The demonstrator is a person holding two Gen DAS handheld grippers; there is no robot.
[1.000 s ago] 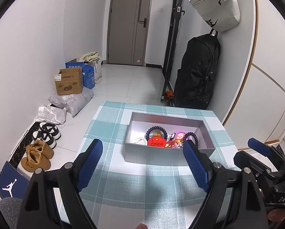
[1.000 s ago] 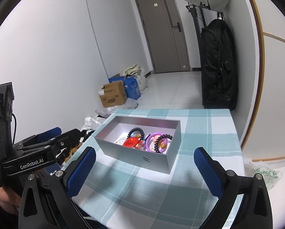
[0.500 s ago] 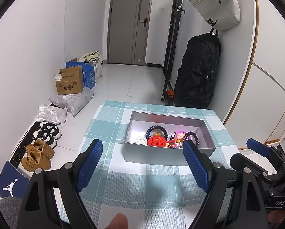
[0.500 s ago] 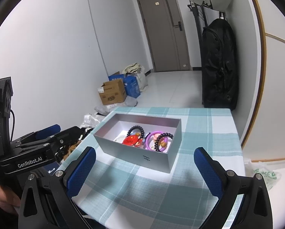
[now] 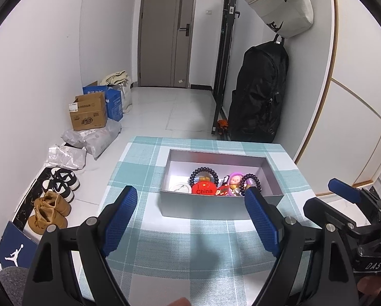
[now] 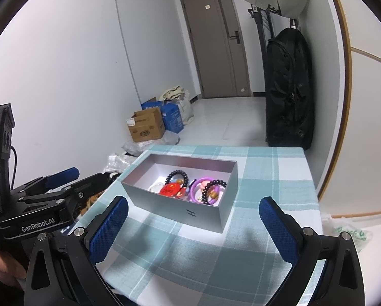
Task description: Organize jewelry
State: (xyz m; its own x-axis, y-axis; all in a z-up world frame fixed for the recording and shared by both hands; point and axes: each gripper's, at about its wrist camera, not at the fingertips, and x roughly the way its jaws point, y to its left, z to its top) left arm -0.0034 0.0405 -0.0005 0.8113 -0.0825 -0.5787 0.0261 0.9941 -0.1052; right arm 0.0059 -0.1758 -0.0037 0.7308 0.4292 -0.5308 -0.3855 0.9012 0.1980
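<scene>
A grey open box (image 5: 205, 209) (image 6: 185, 211) stands on the teal checked tablecloth (image 5: 190, 250). Inside lie a black bead bracelet (image 5: 203, 173), a red "China" badge (image 5: 203, 189), a small doll charm (image 5: 235, 181), a second dark bead bracelet (image 5: 251, 178) and a purple ring (image 6: 199, 188). My left gripper (image 5: 191, 219) is open and empty, just in front of the box. My right gripper (image 6: 194, 228) is open and empty, in front of the box's near corner. Each gripper shows in the other's view, the right one at the left view's right edge (image 5: 343, 191) and the left one at the right view's left edge (image 6: 63, 178).
The table ends close behind the box. A black backpack (image 5: 256, 94) leans on the right wall under a hanging white bag (image 5: 279, 5). Cardboard boxes (image 5: 88, 114), plastic parcels (image 5: 93, 137) and shoes (image 5: 55, 196) lie on the floor at left. A green-printed bag (image 6: 348, 234) lies right of the table.
Both grippers have drifted slightly; the right view has shifted a little towards the box. Both stay open and empty. The box and its contents have not moved.
</scene>
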